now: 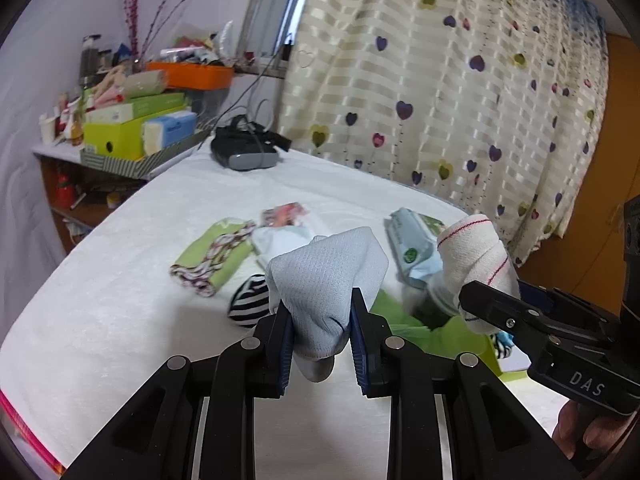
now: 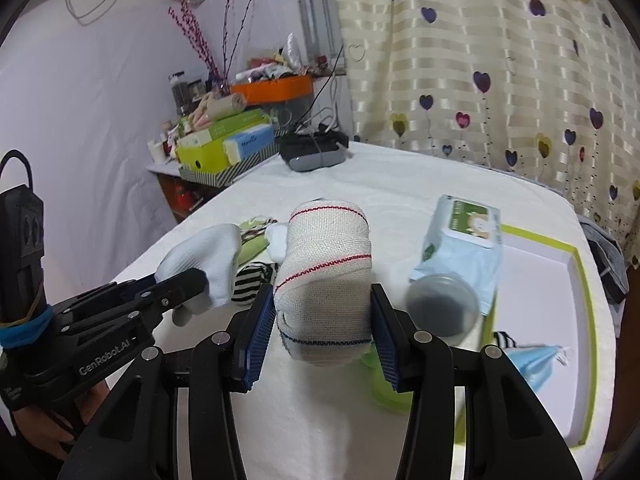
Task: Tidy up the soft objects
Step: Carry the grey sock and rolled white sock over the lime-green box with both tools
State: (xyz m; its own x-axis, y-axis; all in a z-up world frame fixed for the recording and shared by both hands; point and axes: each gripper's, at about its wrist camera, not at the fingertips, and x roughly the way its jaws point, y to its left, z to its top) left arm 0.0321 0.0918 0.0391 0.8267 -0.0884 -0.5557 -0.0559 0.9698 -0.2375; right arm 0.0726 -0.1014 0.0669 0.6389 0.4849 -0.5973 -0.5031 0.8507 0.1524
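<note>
A pale blue sock is clamped in the left gripper, a bandage roll in the right gripper, both above the white-covered desk. A blue mask is seen in the green-rimmed tray.

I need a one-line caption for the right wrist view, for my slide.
Right tongs grip a bandage roll above the white bed; left tongs hold a sock.
</note>
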